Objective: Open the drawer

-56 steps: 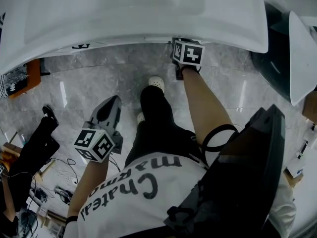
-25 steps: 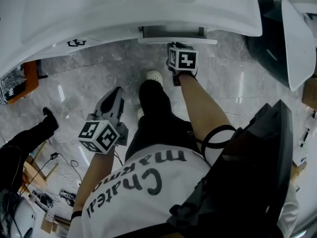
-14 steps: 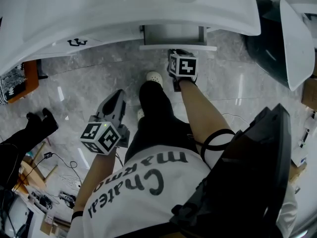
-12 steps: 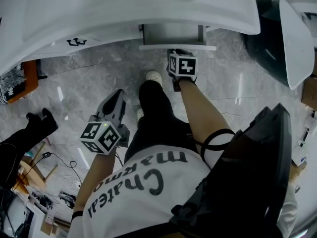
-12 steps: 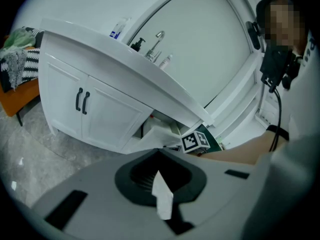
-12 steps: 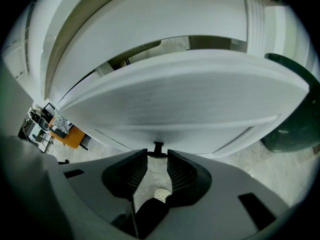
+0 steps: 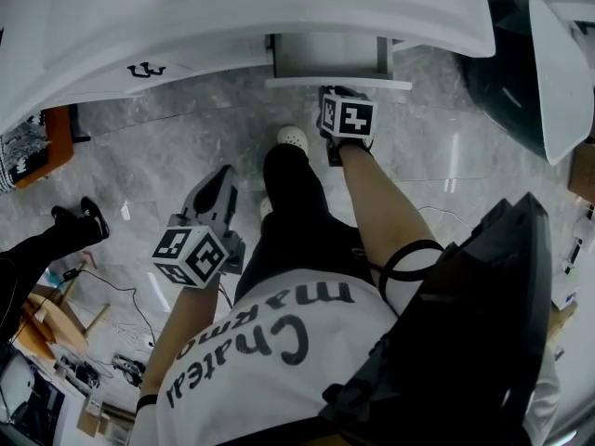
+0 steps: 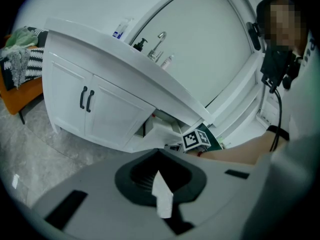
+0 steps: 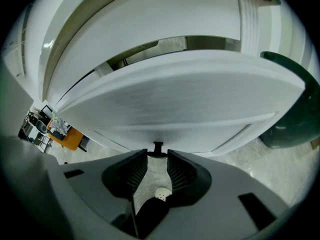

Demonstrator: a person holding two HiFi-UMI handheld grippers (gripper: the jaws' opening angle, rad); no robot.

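Pulling askew could slip the pads off or jam the slide: in the white vanity cabinet (image 7: 232,17) the drawer (image 7: 330,56) at far centre stands part open, the right gripper (image 9: 157,155) pinching its small black handle (image 9: 158,146), the left gripper (image 7: 219,182) closed and empty at near left.

My head view is dim and grey, yet the white surface (image 7: 232,17) blows out to a flat glow with little detail. Overhead light leaves pale streaks of glare on the polished floor (image 7: 167,147), and a soft shadow lies under the surface's edge. Straight lines bow toward the frame edges. Both claw views sit inside a round black vignette. The left claw (image 8: 159,166) and right claw (image 9: 157,155) blur up close. The small dark handle (image 9: 158,148) reads crisp against the grainy, evenly lit drawer front (image 9: 175,109).
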